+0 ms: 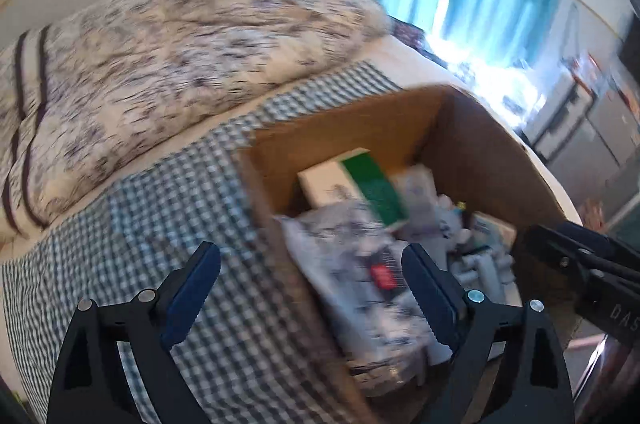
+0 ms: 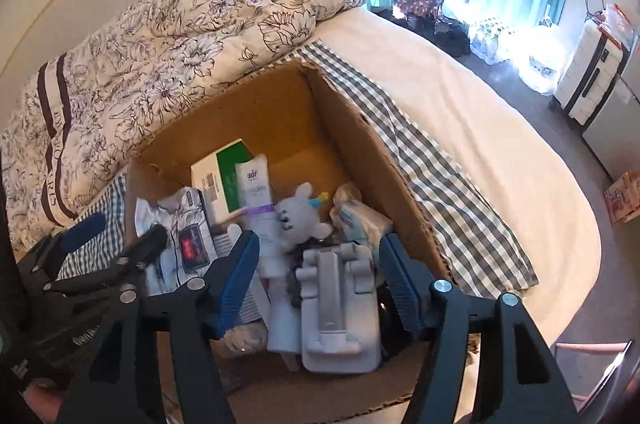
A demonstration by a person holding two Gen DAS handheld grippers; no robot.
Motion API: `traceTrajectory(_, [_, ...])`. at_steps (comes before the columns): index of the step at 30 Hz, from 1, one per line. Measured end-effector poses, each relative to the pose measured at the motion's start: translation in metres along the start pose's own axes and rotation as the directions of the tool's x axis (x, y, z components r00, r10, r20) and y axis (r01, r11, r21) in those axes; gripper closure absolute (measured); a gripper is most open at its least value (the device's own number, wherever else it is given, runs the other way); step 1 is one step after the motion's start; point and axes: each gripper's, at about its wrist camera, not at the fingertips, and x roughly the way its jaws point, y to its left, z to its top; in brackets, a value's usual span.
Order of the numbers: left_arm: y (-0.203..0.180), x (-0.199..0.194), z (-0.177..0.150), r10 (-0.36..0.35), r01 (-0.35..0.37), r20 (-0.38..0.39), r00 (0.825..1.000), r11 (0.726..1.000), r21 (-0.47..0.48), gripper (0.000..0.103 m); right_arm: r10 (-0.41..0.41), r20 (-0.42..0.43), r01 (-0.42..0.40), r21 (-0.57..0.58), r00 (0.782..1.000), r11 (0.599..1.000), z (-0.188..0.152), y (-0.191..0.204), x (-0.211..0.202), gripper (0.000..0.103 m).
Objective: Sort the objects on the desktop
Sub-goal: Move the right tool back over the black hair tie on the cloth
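Both grippers over box (image 2: pixel 352 128) rim

My left gripper (image 1: pixel 312 298): black plastic frame, triangular cut-outs, blue ribbed pads (image 1: pixel 192 298), silver round screws at the linkage joints; my right gripper (image 2: pixel 320 290) same build, blue serrated pads (image 2: pixel 236 288), silver screw heads; white lettering on the black body, partly cut off, seen just beside the cardboard box (image 1: pixel 472 144).

Open cardboard box (image 2: pixel 352 144) on the bed holds jumbled packets, tube, plush toy.
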Motion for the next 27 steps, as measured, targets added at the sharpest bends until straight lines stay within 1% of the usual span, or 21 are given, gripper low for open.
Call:
traceTrajectory(2, [0.022,-0.004,-0.001,0.031,-0.031,-0.001,1.000,0.999,-0.036,0.008,0.011,0.006,-0.011,-0.014,1.000,1.000,0.001,0.009,0.000,0.041])
traceTrajectory(4, [0.049,-0.010,-0.005,0.089,-0.089,-0.003,0.996,0.994,-0.069,0.008,0.032,0.016,-0.031,-0.041,0.999,0.999,0.003,0.028,-0.001,0.041])
traceTrajectory(8, [0.120,-0.031,-0.016,0.200,-0.198,-0.006,0.980,0.967,-0.158,0.008,0.088,0.023,-0.085,-0.117,0.996,0.989,0.003,0.077,-0.003,0.041])
traceTrajectory(11, [0.187,-0.054,-0.032,0.286,-0.285,-0.033,0.958,0.923,-0.259,0.008,0.143,0.016,-0.137,-0.182,0.990,0.974,-0.005,0.124,-0.006,0.041])
traceTrajectory(14, [0.236,-0.074,-0.052,0.341,-0.341,-0.060,0.938,0.880,-0.331,0.008,0.201,-0.005,-0.195,-0.256,0.980,0.947,-0.014,0.175,-0.009,0.041])
traceTrajectory(17, [0.278,-0.095,-0.081,0.390,-0.392,-0.085,0.917,0.836,-0.384,0.006,0.245,-0.031,-0.242,-0.312,0.969,0.919,-0.027,0.218,-0.005,0.041])
traceTrajectory(21, [0.314,-0.104,-0.117,0.411,-0.423,-0.123,0.903,0.803,-0.420,0.006,0.289,-0.087,-0.300,-0.382,0.953,0.874,-0.053,0.273,0.013,0.041])
traceTrajectory(23, [0.328,-0.103,-0.137,0.415,-0.436,-0.149,0.898,0.787,-0.436,0.006,0.296,-0.118,-0.318,-0.412,0.948,0.854,-0.067,0.294,0.027,0.041])
traceTrajectory(27, [0.347,-0.093,-0.171,0.403,-0.444,-0.192,0.895,0.767,-0.462,0.006,0.255,-0.187,-0.313,-0.452,0.949,0.835,-0.096,0.323,0.069,0.041])
